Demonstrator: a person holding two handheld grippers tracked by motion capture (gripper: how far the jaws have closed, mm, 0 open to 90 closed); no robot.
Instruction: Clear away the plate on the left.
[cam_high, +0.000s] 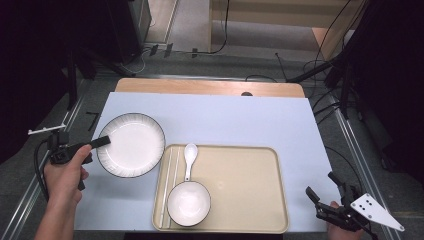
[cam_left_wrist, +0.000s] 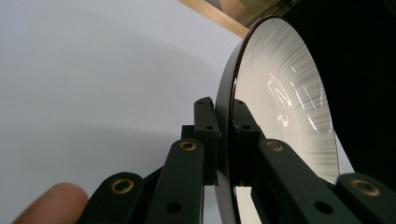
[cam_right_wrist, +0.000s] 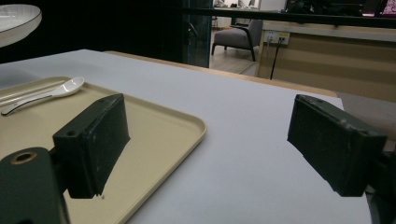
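A white plate (cam_high: 132, 145) with a dark rim hangs above the table at the left, just left of the beige tray (cam_high: 250, 180). My left gripper (cam_high: 102, 142) is shut on the plate's left rim; in the left gripper view the pads clamp the plate (cam_left_wrist: 285, 93) edge-on at the gripper's tips (cam_left_wrist: 225, 126). On the tray sit a small white bowl (cam_high: 188, 203), a white spoon (cam_high: 190, 156) and a pair of chopsticks (cam_high: 169, 182) along its left side. My right gripper (cam_high: 322, 187) stands open off the tray's right front corner, its jaws wide apart (cam_right_wrist: 210, 144) with nothing between them.
The pale blue mat (cam_high: 225, 120) covers the table, with a wooden strip (cam_high: 210, 87) at the far edge. Metal rails and cables run along both sides of the table. In the right gripper view the tray (cam_right_wrist: 154, 135) and spoon (cam_right_wrist: 51, 93) lie to the left.
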